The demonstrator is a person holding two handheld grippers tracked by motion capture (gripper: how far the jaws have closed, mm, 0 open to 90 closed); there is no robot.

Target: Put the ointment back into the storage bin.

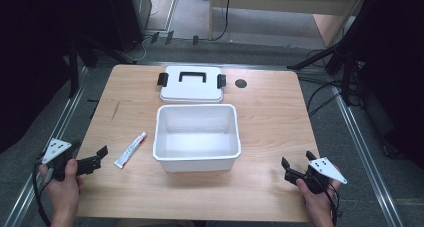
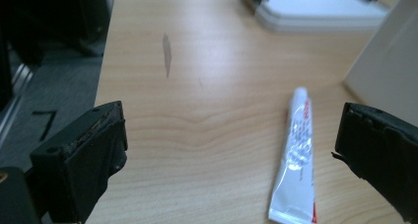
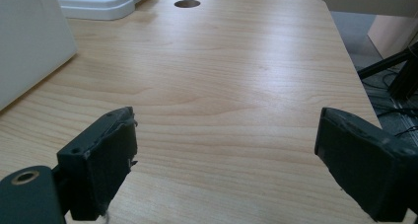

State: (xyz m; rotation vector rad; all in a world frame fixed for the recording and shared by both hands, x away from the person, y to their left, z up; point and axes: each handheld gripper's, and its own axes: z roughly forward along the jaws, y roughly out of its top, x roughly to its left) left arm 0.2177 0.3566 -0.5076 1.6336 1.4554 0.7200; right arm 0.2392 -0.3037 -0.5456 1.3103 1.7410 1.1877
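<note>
Left hand-held gripper [image 1: 95, 162], lower left of the high view: jaws spread wide, nothing between them, aimed at the white tube [image 1: 130, 150] lying flat on the bench [image 1: 270, 122] just ahead. In the left gripper view the tube [image 2: 298, 160] sits toward the right jaw, so a small shift seems needed before pinching. White bin [image 1: 196, 137], centre frame, stands open, lid [image 1: 192, 84] parked behind it, likely to receive the tube. Right hand-held gripper [image 1: 292, 171], lower right: spread, empty, waiting clear.

Wooden table [image 1: 270, 122], grey floor [image 1: 345, 152]
</note>
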